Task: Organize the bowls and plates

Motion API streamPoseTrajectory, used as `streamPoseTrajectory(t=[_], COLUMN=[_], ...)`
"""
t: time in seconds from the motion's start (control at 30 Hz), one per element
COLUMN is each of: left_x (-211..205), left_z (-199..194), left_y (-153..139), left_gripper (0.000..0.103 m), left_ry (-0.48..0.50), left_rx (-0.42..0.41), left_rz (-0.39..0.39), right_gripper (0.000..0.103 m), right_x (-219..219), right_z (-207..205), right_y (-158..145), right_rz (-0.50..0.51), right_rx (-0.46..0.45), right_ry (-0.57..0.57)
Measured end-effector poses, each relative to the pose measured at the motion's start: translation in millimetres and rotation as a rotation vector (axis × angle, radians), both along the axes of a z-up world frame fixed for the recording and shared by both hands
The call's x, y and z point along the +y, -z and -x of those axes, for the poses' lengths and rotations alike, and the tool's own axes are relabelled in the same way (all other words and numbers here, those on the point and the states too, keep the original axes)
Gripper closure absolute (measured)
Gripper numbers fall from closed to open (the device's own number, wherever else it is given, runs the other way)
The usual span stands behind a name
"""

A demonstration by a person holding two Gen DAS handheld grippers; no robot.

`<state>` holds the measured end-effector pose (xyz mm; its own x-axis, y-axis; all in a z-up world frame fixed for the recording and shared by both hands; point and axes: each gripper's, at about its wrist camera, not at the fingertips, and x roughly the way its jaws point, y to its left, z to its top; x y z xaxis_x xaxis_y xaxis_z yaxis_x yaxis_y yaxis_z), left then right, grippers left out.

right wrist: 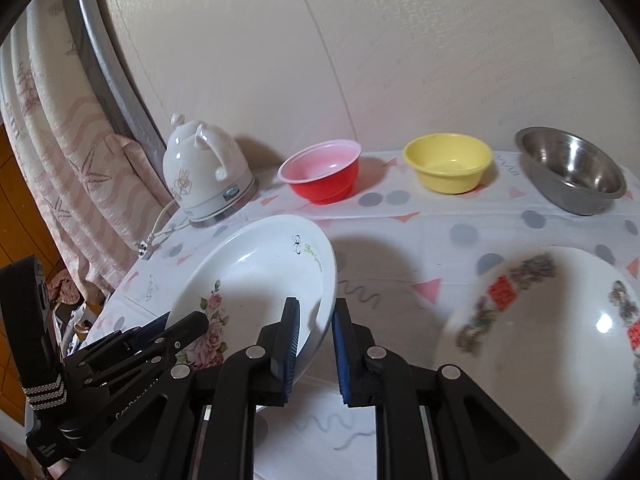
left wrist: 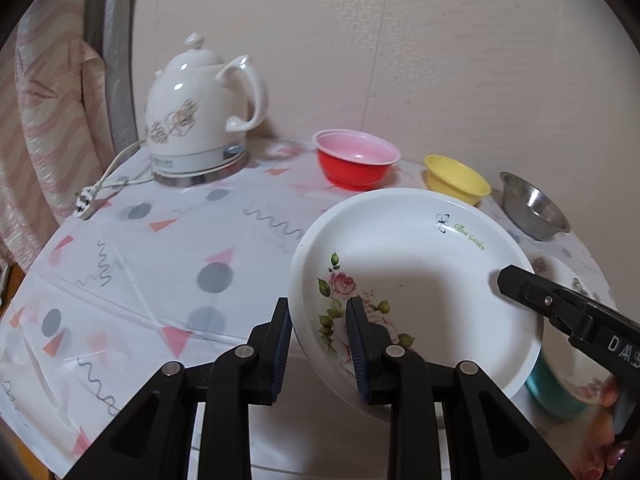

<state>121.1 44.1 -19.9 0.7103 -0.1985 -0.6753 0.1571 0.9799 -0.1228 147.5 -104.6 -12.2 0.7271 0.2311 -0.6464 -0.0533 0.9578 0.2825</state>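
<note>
1. The left gripper (left wrist: 318, 346) has its blue-padded fingers (left wrist: 357, 344) straddling the near rim of the white rose-printed plate (left wrist: 416, 280), one finger outside, one inside the dish; a gap shows on the outer side, so whether they are clamped tight I cannot tell.
2. The right gripper (right wrist: 316, 350) does the same on the plate's opposite rim (right wrist: 256, 280), with daylight visible between its right finger (right wrist: 342, 356) and the edge. The grip looks loose at best.
3. The plate sits tilted, lifted off the patterned tabletop (left wrist: 160, 248) at the front edge, apparently carried between the two grippers.
4. Along the back wall stand a red plastic bowl with pink inside (left wrist: 356, 164), a yellow plastic bowl (left wrist: 456, 178) and a stainless steel bowl (left wrist: 534, 210), each apart from its neighbour.
5. A white ceramic bowl with red-and-grey decoration (right wrist: 548, 344) stands close on the right, blurred.
6. A white ceramic electric kettle (left wrist: 200, 116) stands at the back left, its cord trailing over the tabletop.
</note>
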Motion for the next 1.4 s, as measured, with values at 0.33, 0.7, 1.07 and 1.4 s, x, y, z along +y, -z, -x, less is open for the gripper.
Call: streamPoseTrajectory(t=[0.33, 0.7, 1.07, 1.4], left_x=[-50.2, -119.3, -166.1, -184.3], left_z=[15.8, 26.8, 32.6, 33.7], left_y=[-12.7, -10.4, 1.0, 6.9], left_gripper=[0.075, 0.075, 0.075, 0.075], left_ry=[0.101, 0.228, 0.296, 0.311], left_rx=[-0.021, -0.001, 0.027, 0.035], left_rz=[0.016, 0.009, -0.026, -0.046], right_gripper=[0.087, 0.087, 0.087, 0.087], right_x=[-48.5, -111.2, -156.5, -178.6], right_z=[38.3, 79.4, 101.5, 105.1], right_y=[-15.1, -12.7, 3.0, 13.1], right_rz=[-0.009, -0.021, -0.074, -0.107], right_rx=[-0.04, -0.042, -0.017, 0.005], right_ry=[0.088, 0.214, 0.291, 0.323])
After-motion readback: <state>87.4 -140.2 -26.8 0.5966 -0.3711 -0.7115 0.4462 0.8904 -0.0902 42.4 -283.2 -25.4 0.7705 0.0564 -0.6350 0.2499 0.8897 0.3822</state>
